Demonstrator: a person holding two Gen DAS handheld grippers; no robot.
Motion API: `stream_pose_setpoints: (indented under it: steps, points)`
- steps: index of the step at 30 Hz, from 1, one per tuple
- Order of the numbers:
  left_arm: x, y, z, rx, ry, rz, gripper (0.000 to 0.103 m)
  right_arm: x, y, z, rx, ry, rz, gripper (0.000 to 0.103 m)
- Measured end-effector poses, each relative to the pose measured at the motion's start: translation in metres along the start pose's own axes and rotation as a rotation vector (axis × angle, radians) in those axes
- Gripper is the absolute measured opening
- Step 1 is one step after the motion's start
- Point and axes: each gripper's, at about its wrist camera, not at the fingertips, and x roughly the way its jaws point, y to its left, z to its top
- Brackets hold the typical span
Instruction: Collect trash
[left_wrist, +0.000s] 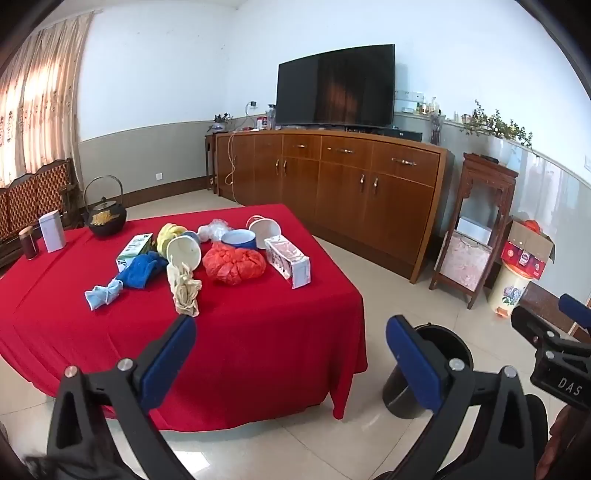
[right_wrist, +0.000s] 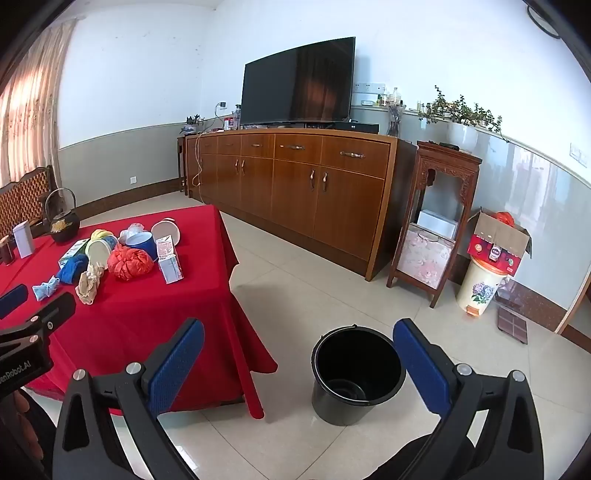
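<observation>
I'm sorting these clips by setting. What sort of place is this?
Most likely a home living room: a large black flat-screen television stands on a long brown wooden sideboard, patterned beige curtains hang at the left, and a low table under a red cloth holds household clutter.

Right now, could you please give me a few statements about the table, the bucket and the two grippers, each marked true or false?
1. The black bucket stands upright on the floor beside the table. True.
2. The left gripper is shut on the red plastic bag. False: its fingers are spread apart and hold nothing; the bag lies on the table.
3. The right gripper is open and holds nothing. True.
4. The bucket already holds the blue cloth. False: the cloth lies on the table, and no cloth shows in the bucket.
5. The television shows a bright picture. False: its screen is dark.
</observation>
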Motion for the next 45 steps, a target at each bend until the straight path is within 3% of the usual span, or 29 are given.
stream_pose_setpoints:
  steps: [45]
  points:
    - [0.003, 0.006, -0.005, -0.003, 0.003, 0.020, 0.103, 0.001, -0.006, -0.006, 0.021, 0.012, 0.002, 0.103]
